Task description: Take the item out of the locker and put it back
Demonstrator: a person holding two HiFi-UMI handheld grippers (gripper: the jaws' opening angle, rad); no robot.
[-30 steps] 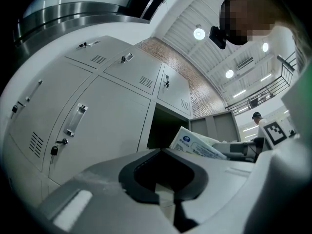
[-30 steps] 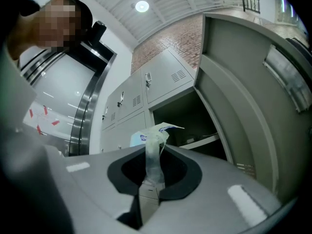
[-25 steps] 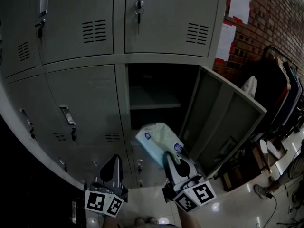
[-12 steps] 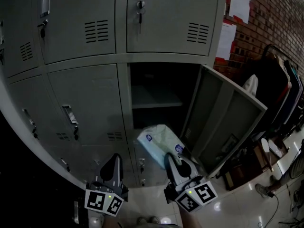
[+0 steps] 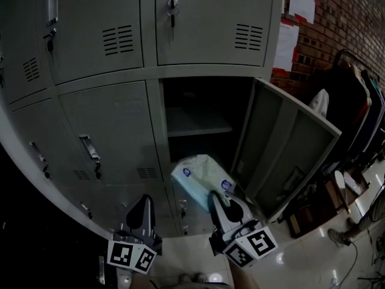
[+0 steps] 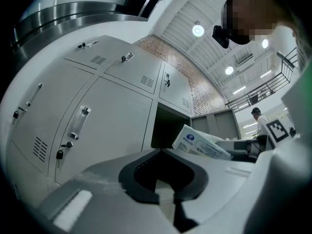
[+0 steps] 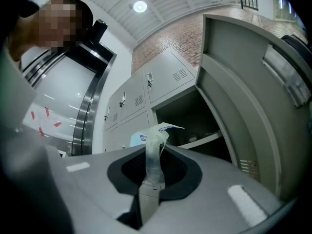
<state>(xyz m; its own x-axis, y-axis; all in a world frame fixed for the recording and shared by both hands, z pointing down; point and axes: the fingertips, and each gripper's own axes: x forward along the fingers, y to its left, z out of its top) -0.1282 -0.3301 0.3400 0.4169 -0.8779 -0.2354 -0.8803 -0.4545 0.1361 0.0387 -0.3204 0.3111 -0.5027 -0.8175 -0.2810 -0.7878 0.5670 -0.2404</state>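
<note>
A white plastic-wrapped pack [image 5: 200,177] with blue print hangs in front of the open locker [image 5: 198,129], just below its shelf. My right gripper [image 5: 218,201] is shut on the pack's near edge. In the right gripper view the crumpled film [image 7: 155,150] is pinched between the jaws [image 7: 148,189]. My left gripper [image 5: 142,213] hangs lower left, below the closed locker doors, shut and empty. In the left gripper view its jaws [image 6: 165,190] meet with nothing between them, and the pack [image 6: 201,143] shows to the right.
The locker door [image 5: 290,156] stands swung open to the right. Closed grey lockers [image 5: 114,131] with handles and keys fill the left and top. A brick wall with papers [image 5: 295,17], hung clothes [image 5: 355,113] and clutter on the shiny floor lie at right.
Almost nothing: the head view has shifted slightly. The pack stays gripped in front of the locker opening, and the left gripper has not moved.
</note>
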